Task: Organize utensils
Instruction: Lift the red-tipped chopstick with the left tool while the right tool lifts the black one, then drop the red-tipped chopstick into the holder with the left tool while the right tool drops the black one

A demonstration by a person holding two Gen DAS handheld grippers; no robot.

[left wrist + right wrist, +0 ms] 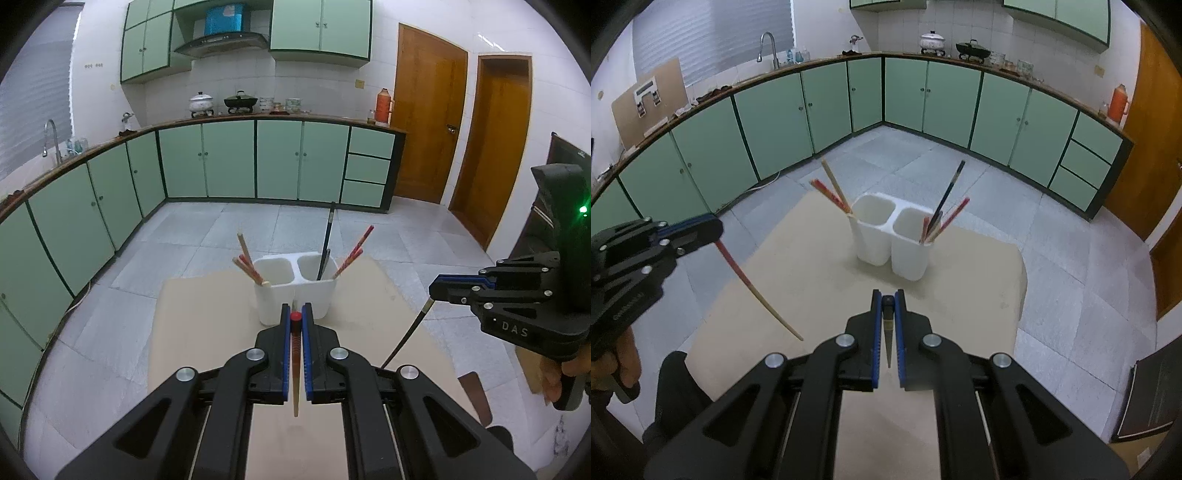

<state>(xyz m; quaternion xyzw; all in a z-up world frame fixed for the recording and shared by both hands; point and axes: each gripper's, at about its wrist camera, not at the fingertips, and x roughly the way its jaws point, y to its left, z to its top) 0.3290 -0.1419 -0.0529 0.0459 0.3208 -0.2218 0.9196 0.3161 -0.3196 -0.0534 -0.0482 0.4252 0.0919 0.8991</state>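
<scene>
Red chopstick (296, 354) clamped in left tool (296, 312), black chopstick (888, 338) in right tool (888, 297).

Pale tan bench (798, 258) with rounded corners, set over a grey tiled floor (1052, 236) — carries one white two-compartment holder (886, 240) upright near its far edge, chopsticks leaning out of both compartments.

I held my left gripper (296, 317) and right gripper (888, 302) angled downward, side by side, each clamped tight on a single chopstick.
</scene>
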